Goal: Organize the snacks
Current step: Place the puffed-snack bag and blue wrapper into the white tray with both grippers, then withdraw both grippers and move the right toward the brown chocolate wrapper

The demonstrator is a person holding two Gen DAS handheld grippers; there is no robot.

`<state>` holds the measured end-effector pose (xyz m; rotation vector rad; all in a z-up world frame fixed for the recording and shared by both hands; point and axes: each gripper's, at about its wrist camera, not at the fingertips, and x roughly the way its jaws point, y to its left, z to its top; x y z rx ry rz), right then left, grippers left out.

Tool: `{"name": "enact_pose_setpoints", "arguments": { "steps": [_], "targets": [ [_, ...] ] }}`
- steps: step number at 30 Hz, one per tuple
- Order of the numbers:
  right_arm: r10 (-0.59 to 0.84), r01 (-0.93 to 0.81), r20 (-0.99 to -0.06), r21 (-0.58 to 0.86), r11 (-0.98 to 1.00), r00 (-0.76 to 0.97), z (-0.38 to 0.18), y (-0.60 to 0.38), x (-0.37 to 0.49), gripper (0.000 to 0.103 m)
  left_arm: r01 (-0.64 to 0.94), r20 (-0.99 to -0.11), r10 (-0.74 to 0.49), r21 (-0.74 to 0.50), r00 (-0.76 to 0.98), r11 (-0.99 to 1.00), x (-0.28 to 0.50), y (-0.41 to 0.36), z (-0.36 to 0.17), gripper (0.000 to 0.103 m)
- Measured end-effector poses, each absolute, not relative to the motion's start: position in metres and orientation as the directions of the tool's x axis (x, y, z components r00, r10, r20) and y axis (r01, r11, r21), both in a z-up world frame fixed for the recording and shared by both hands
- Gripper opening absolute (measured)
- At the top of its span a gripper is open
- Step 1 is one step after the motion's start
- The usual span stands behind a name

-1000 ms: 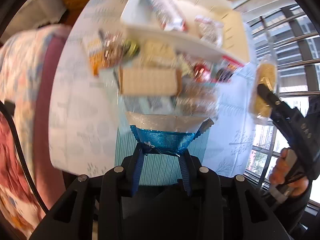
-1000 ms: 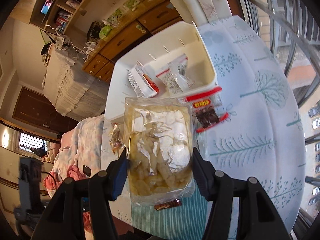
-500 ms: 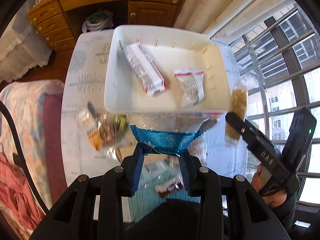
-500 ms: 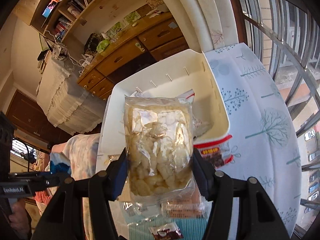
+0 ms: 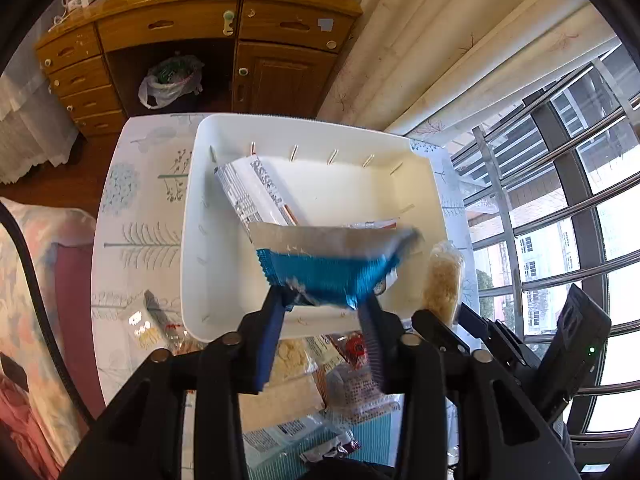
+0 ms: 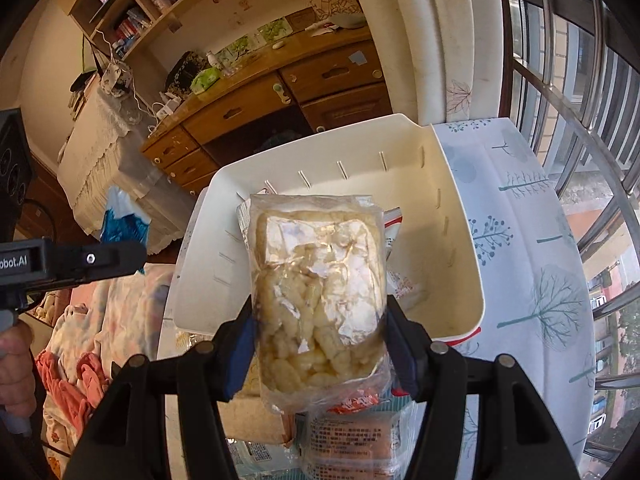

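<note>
Left gripper [image 5: 324, 300]: jaws just opening over the white bin [image 5: 192, 240], blue-and-silver snack packet [image 5: 328, 264] between the blue pads, blurred; cannot tell whether the pads press on it. Packet above the near half of the bin, near its front wall. Beyond it, inside the bin, a long silver wrapper [image 5: 252, 192] lying at a slant and a red-edged packet [image 5: 372, 224] partly hidden. Loose snack packs [image 5: 296, 360] heaped on the tree-print tablecloth [image 5: 132, 240] just in front of the bin.

Right gripper [image 6: 320, 340]: clamped on a clear bag of pale puffed snacks [image 6: 320, 280], bag upright between the pads, held above the bin's near edge. Same bag [image 5: 442, 284] seen from the left wrist just beside the bin's right wall. Wooden desk [image 6: 256, 96] and curtain [image 5: 440, 60] behind the table.
</note>
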<state>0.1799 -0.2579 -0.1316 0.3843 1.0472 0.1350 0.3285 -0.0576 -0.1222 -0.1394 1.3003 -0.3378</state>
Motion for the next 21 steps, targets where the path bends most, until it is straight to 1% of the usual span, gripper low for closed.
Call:
{"name": "enact_pose_setpoints", "arguments": {
  "steps": [1, 2, 3, 4, 8, 15, 21],
  "targets": [
    [0.277, 0.078, -0.824, 0.36, 0.93, 0.494, -0.131, -0.258, 0.18, 0.064, 0.166, -0.922, -0.315, -0.282, 0.224, 0.945, 0.329, -0.058, -0.123, 0.053],
    [0.268, 0.083, -0.828, 0.351, 0.933, 0.493, -0.131, -0.258, 0.18, 0.068, 0.163, -0.924, -0.311, -0.279, 0.222, 0.946, 0.329, -0.058, -0.124, 0.059],
    [0.263, 0.087, -0.827, 0.349, 0.933, 0.497, -0.13, -0.259, 0.179, 0.075, 0.157, -0.923, -0.313, -0.283, 0.222, 0.946, 0.329, -0.057, -0.125, 0.069],
    [0.263, 0.087, -0.824, 0.351, 0.932, 0.502, -0.129, -0.26, 0.178, 0.078, 0.148, -0.92, -0.32, -0.293, 0.225, 0.945, 0.329, -0.056, -0.125, 0.072],
    [0.263, 0.088, -0.814, 0.357, 0.93, 0.518, -0.124, -0.263, 0.173, 0.079, 0.119, -0.92, -0.318, -0.298, 0.229, 0.947, 0.324, -0.052, -0.125, 0.078],
    [0.278, 0.099, -0.791, 0.39, 0.916, 0.545, -0.114, -0.269, 0.156, 0.079, 0.089, -0.918, -0.298, -0.284, 0.262, 0.955, 0.297, -0.047, -0.116, 0.078],
    [0.307, 0.09, -0.767, 0.426, 0.9, 0.563, -0.106, -0.275, 0.13, 0.079, 0.036, -0.917, -0.265, -0.267, 0.299, 0.963, 0.251, -0.037, -0.106, 0.078]
  ]
}}
